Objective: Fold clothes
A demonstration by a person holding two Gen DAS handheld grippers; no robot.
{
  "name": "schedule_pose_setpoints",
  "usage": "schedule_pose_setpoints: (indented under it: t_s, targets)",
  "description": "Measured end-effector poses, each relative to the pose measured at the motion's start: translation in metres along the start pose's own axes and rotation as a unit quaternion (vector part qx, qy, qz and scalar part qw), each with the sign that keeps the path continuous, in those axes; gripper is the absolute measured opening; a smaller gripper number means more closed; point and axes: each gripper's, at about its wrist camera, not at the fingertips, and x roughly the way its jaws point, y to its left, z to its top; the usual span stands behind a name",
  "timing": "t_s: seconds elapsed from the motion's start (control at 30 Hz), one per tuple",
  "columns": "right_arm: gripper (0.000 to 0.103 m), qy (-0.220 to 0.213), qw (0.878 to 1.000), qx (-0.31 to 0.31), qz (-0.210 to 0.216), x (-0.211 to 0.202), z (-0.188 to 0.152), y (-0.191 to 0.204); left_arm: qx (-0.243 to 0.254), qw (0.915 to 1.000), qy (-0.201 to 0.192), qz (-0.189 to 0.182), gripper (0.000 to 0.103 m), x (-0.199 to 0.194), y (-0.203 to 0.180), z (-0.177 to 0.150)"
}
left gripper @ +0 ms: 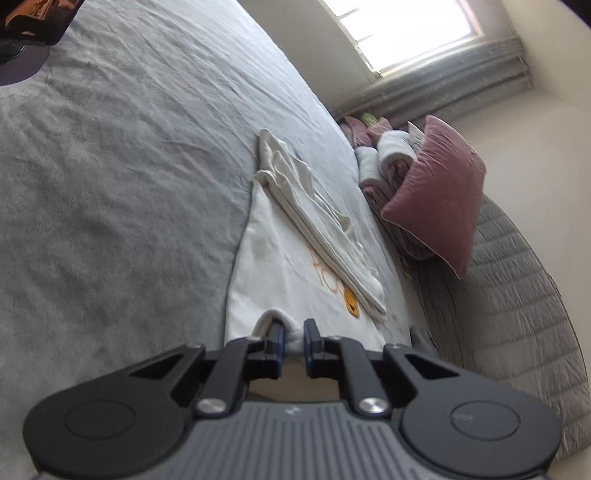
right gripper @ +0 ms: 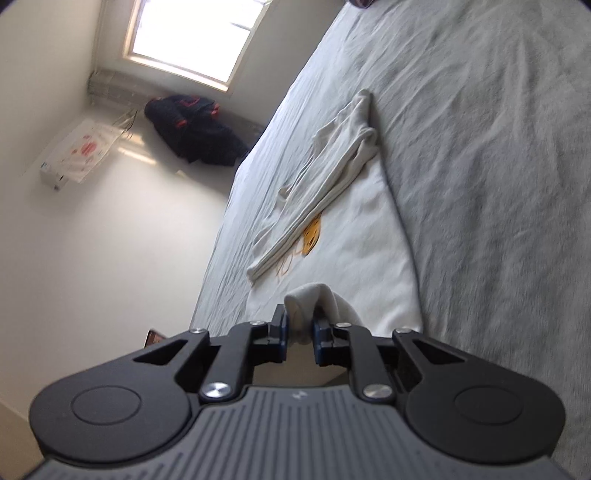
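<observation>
A white garment (left gripper: 280, 266) with an orange print lies on the grey bed (left gripper: 122, 177), its sleeves folded inward into a long strip along the middle. My left gripper (left gripper: 294, 338) is shut on a bunched bit of the garment's near hem. In the right wrist view the same white garment (right gripper: 354, 229) stretches away over the bed, with the orange print (right gripper: 312, 230) partly under the folded sleeve. My right gripper (right gripper: 300, 326) is shut on another bunch of the near hem, which bulges up between the fingers.
A pink pillow (left gripper: 439, 199) and rolled towels or clothes (left gripper: 384, 151) lie at the head of the bed below a window (left gripper: 406, 26). A dark garment (right gripper: 195, 129) and a white box (right gripper: 77, 155) sit on the floor beside the bed. A dark object (left gripper: 26, 33) rests at the bed's far corner.
</observation>
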Motion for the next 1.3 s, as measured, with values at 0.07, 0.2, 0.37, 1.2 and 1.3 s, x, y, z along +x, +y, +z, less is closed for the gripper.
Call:
schedule_pose_setpoints:
  t_s: [0.07,0.2,0.37,1.2,1.3]
  targets:
    - [0.017,-0.008,1.0,0.007,-0.01,0.005,0.003,-0.001,-0.006,0.9998,-0.008,0.016,0.011,0.008,-0.001,0.003]
    - [0.017,-0.013,0.999,0.022,-0.033,0.016,0.007,-0.008,-0.02,0.9991,-0.015,0.035,0.011,0.021,-0.002,0.009]
    - [0.017,-0.016,0.998,0.058,-0.037,0.017,0.01,-0.02,-0.04,0.9982,-0.02,0.041,0.012,0.027,-0.002,0.016]
    - [0.044,-0.062,0.97,-0.158,-0.172,0.029,-0.022,0.016,0.187,0.9624,-0.062,0.187,0.039,0.037,-0.044,-0.001]
    - [0.014,-0.073,0.963,-0.16,-0.203,0.035,-0.017,0.011,0.217,0.9506,-0.076,0.208,0.022,0.039,-0.051,-0.007]
